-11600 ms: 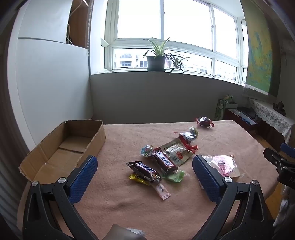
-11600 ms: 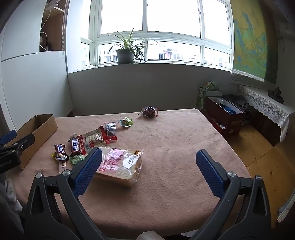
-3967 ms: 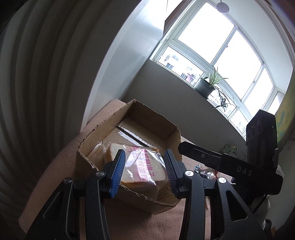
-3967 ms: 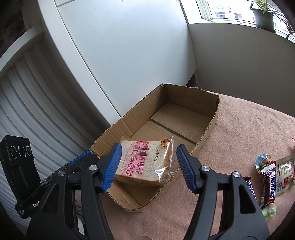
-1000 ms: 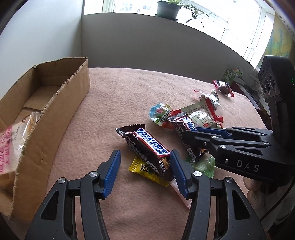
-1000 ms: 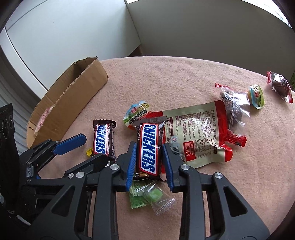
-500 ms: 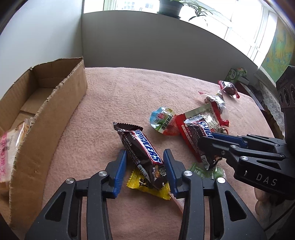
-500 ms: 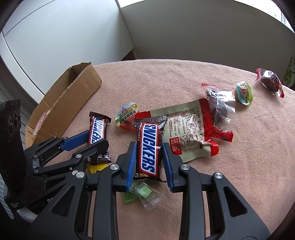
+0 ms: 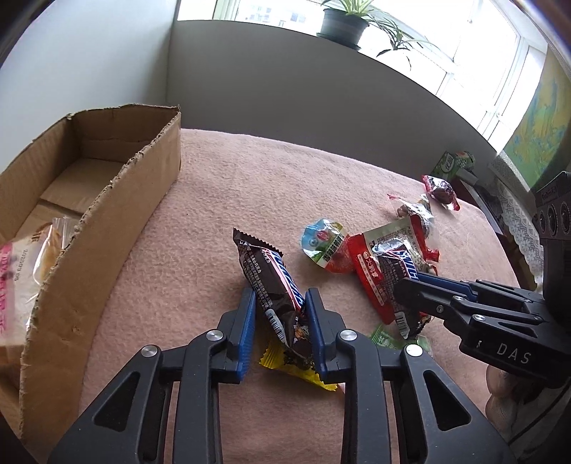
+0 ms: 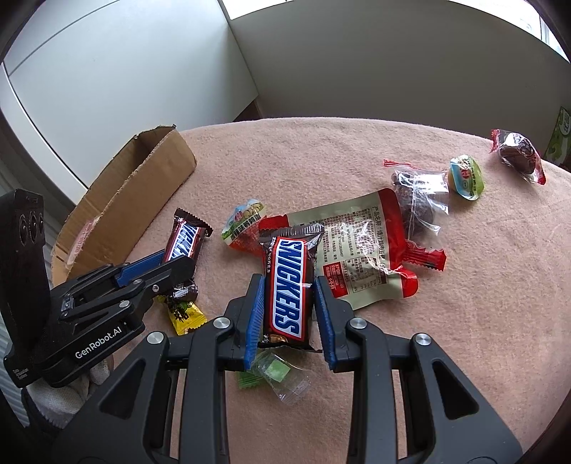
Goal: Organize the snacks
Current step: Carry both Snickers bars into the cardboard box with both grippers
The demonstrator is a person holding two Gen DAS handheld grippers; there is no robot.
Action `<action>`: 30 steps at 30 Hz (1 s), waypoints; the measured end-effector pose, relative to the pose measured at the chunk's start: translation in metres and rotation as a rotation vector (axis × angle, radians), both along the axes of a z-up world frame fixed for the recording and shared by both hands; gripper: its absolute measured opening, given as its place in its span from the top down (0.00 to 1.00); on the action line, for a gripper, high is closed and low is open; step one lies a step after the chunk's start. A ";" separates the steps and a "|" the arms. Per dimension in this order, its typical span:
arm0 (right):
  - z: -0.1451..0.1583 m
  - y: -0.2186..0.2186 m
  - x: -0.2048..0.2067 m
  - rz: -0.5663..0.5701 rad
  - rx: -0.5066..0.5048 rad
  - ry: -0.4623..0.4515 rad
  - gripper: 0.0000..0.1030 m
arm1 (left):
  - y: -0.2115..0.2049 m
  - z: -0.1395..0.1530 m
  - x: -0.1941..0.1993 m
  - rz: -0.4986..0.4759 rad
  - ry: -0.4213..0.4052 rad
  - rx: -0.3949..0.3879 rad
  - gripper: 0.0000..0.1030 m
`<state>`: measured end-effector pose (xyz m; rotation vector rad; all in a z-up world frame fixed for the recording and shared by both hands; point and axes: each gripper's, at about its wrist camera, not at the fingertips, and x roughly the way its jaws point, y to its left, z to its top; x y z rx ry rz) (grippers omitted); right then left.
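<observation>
Change: both Snickers bars now lifted, tilted off the bench.
Left hand-held gripper: clamps Snickers bar, right of cardboard box.
Right hand-held gripper: clamps second Snickers bar, farther right.
Box: holds bagged bread.

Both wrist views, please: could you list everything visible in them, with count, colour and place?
Snickers bars: 2, brown; one in the left claw, one in the right claw.
Cardboard box: 1, brown, table's left edge.
Bread bag: 1, clear with pink print, inside the box.
Red-and-beige pouch: 1, under the right bar.
Yellow candy: 1, under the left bar.
Green candies: a few, below the right claw.
Jelly cups: 2; one beside the pouch, one farther right.
Clear bag of dark snacks: 1.
Dark red-edged packet: 1, far right.
Pink tablecloth: 1.
Potted plant: 1, windowsill.
Left claw: shut on its bar.
Right claw: shut on its bar.
</observation>
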<state>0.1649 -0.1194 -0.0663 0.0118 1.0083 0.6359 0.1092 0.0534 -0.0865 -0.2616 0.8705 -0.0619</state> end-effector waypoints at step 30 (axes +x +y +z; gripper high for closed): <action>0.105 0.095 -0.036 0.103 0.109 -0.182 0.72 | 0.074 0.072 -0.063 0.138 -0.275 -0.043 0.80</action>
